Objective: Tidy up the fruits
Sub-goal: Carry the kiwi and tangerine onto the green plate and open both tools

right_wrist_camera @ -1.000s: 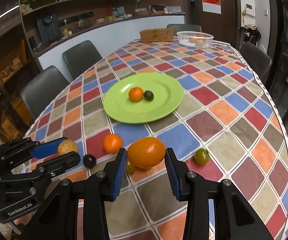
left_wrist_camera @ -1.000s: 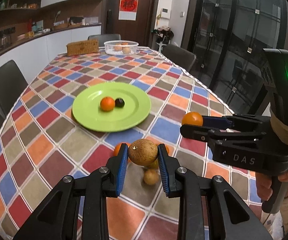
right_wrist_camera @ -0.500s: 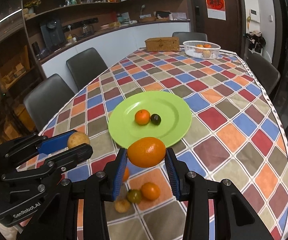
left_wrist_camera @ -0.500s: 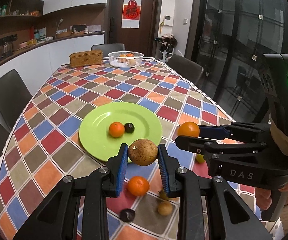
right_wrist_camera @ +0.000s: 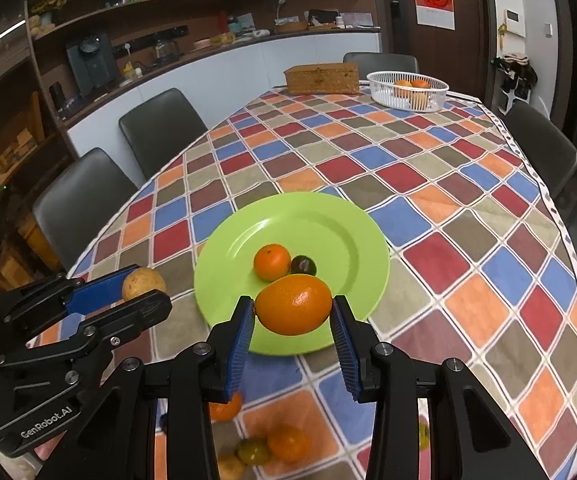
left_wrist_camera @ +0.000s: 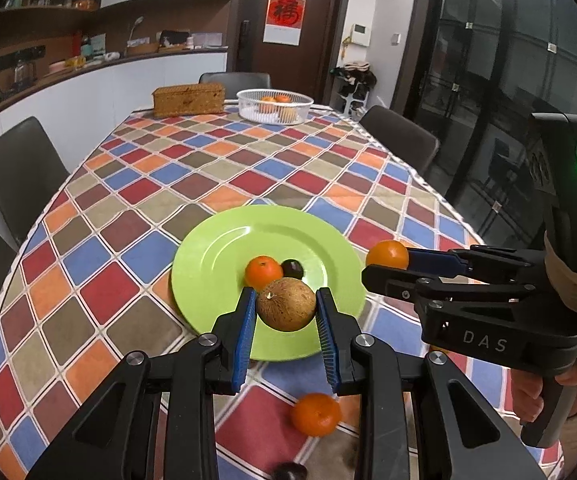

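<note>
The left gripper [left_wrist_camera: 286, 312] clamps a brown fruit [left_wrist_camera: 286, 309] and the right gripper [right_wrist_camera: 293, 314] an orange [right_wrist_camera: 293, 309], both poised at the green plate's [right_wrist_camera: 328, 220] six o'clock rim, seemingly for placing beside the mandarin [right_wrist_camera: 271, 261].

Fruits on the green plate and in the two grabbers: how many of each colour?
Orange: 2 (small orange fruit on the green plate, big orange fruit in the right gripper)
Brown: 1 (brown fruit in the left gripper)
Dark: 1 (dark fruit on the plate)
Total: 4
</note>
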### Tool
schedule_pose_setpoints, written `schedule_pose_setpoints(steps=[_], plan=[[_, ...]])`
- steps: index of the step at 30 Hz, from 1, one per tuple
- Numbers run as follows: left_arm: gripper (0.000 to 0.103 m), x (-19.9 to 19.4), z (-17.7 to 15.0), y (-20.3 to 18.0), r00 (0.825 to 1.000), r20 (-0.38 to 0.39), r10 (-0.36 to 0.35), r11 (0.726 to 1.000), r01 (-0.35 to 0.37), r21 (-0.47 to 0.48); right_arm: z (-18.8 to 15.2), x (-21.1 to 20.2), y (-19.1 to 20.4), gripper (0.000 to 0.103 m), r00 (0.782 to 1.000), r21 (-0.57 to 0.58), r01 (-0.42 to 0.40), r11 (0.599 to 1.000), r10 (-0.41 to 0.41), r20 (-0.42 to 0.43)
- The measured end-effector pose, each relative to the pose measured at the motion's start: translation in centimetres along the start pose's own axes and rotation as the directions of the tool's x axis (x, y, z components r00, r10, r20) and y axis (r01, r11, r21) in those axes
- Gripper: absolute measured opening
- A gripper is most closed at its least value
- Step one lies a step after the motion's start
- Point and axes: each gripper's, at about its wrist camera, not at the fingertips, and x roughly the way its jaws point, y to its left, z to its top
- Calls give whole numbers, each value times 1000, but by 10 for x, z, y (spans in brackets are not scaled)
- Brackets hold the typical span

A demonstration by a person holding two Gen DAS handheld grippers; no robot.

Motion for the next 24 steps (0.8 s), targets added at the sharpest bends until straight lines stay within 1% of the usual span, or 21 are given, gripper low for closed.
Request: schedule_pose_setpoints(steps=[9,14,20,24], plan=[[30,45,-1,22,997,-72,4,999,-6,-36,6,49,-10,40,997,19,4,1000,-2,-78],[30,68,-4,31,993,-117,20,999,-24,-31,7,69,-17,40,994,40,13,999,-8,-109],[30,87,-5,37,987,-159,1,999,-9,-48,6,85,-19,40,990,46,8,999,-1,-141],[30,94,-5,38,984,-176,4,999,-13,-52,6,90,-21,40,989,53,7,999,1,-150]])
